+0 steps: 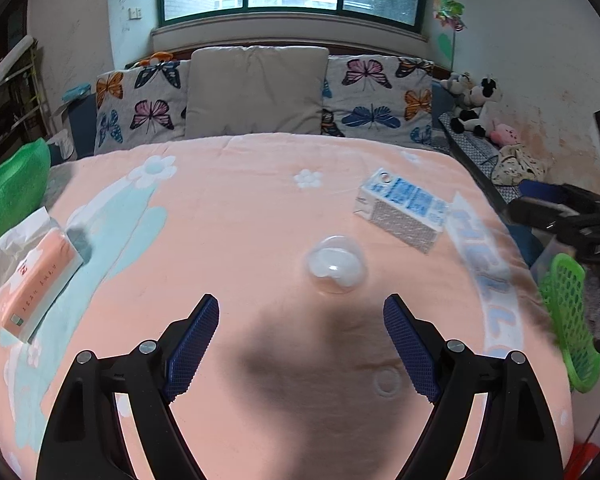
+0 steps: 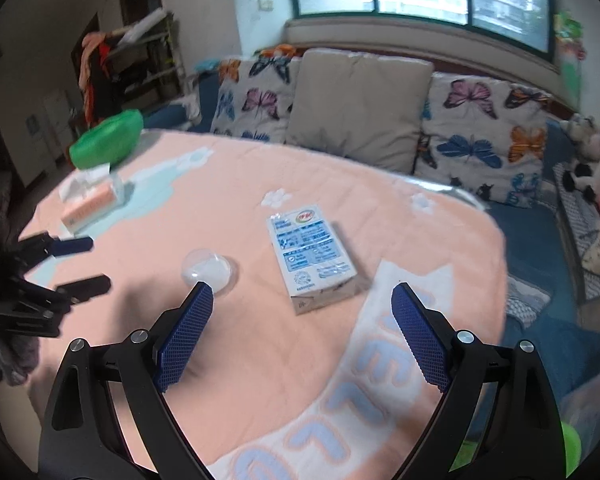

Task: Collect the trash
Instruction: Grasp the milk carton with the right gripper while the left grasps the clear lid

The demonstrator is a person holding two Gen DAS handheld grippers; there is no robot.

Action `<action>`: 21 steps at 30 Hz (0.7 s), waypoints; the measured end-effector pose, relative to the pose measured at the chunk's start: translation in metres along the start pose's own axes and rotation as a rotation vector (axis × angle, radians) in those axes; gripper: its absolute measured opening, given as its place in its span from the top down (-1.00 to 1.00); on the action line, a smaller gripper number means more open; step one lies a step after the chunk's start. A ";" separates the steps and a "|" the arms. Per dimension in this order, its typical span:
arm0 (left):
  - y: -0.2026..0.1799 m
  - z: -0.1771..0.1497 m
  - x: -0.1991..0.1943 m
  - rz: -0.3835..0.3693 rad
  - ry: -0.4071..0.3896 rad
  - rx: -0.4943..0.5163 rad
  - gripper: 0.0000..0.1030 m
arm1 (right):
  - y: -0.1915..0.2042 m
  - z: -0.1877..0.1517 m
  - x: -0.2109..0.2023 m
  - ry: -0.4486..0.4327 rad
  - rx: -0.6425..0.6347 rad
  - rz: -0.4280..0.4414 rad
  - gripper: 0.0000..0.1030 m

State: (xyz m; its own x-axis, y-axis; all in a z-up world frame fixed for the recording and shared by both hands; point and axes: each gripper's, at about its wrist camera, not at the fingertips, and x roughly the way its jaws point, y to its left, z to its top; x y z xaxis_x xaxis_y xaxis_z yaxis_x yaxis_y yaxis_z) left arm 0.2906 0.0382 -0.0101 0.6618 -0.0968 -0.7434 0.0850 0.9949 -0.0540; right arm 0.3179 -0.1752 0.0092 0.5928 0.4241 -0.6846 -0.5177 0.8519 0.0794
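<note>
A blue-and-white milk carton [image 1: 403, 209] lies flat on the pink blanket [image 1: 240, 208]; in the right wrist view the carton [image 2: 314, 258] is just ahead of my right gripper. A clear plastic dome cup [image 1: 336, 265] with something white inside sits mid-bed; it also shows in the right wrist view [image 2: 210, 270]. My left gripper [image 1: 301, 308] is open and empty, just short of the cup. My right gripper [image 2: 302, 298] is open and empty, above the blanket near the carton. The left gripper shows from the side in the right wrist view [image 2: 82, 264].
A pink tissue pack [image 1: 36, 280] lies at the bed's left edge, beside a green cushion [image 1: 14, 192]. A green mesh basket [image 1: 570, 320] stands off the bed's right side. Butterfly pillows [image 1: 140, 108] and a grey cushion [image 1: 256, 90] line the head. Plush toys [image 1: 476, 104] sit at right.
</note>
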 end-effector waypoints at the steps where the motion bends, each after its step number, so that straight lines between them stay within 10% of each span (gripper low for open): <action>1: 0.003 0.000 0.003 0.001 0.003 -0.003 -0.58 | 0.001 0.001 0.013 0.012 -0.017 -0.006 -0.75; 21: 0.016 0.002 0.047 -0.021 0.040 0.033 -0.58 | -0.013 0.016 0.131 0.133 -0.075 0.021 -0.75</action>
State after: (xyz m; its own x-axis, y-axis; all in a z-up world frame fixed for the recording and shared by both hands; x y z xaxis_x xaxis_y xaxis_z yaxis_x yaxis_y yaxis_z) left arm 0.3241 0.0494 -0.0447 0.6297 -0.1157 -0.7682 0.1232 0.9912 -0.0483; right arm 0.4127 -0.1259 -0.0701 0.4970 0.3935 -0.7734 -0.5768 0.8157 0.0443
